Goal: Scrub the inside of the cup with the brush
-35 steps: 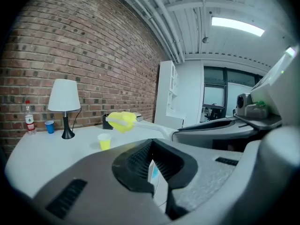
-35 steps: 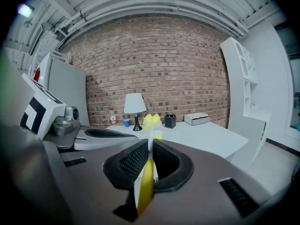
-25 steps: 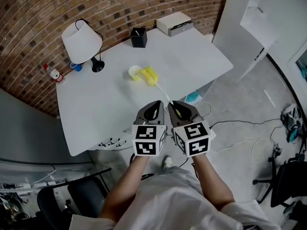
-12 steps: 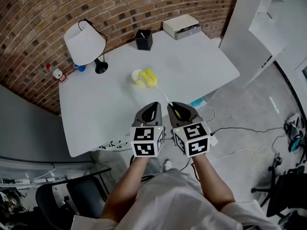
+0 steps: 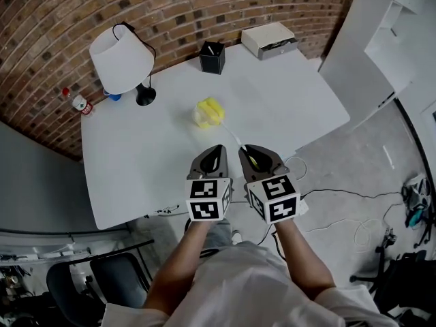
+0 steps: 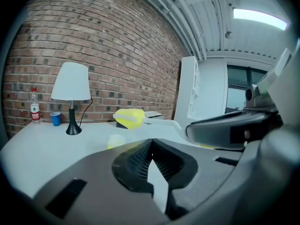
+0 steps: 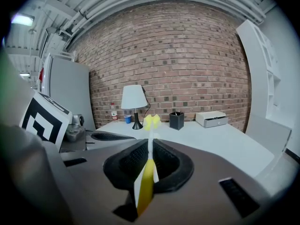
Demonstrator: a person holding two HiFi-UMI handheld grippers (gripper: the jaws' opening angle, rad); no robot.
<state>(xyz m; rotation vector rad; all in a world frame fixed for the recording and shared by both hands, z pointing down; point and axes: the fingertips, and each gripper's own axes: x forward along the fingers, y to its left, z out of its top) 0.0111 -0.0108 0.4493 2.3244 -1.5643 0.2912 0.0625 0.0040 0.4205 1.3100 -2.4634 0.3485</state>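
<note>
Grips the brush (image 5: 211, 111) by the near end of its handle in the right hand-held gripper (image 7: 150, 149), jaws clamped on it. Carries the left hand-held gripper (image 6: 151, 146) just beside, jaws together on nothing. Finds the cup (image 6: 116, 140) near mid-counter (image 5: 136, 155), with the yellow brush head just by it, seemingly above and not yet inside.

Risks tipping or skidding the light, unheld cup, most likely if the head catches the rim or pushes sideways with nothing steadying it. Risks a wobbling head too, given a long thin handle pinched only at its end.

Points the brush away from the person toward the brick wall, head leading, long axis running from the jaws out across the counter, angled slightly left in the head view.
</note>
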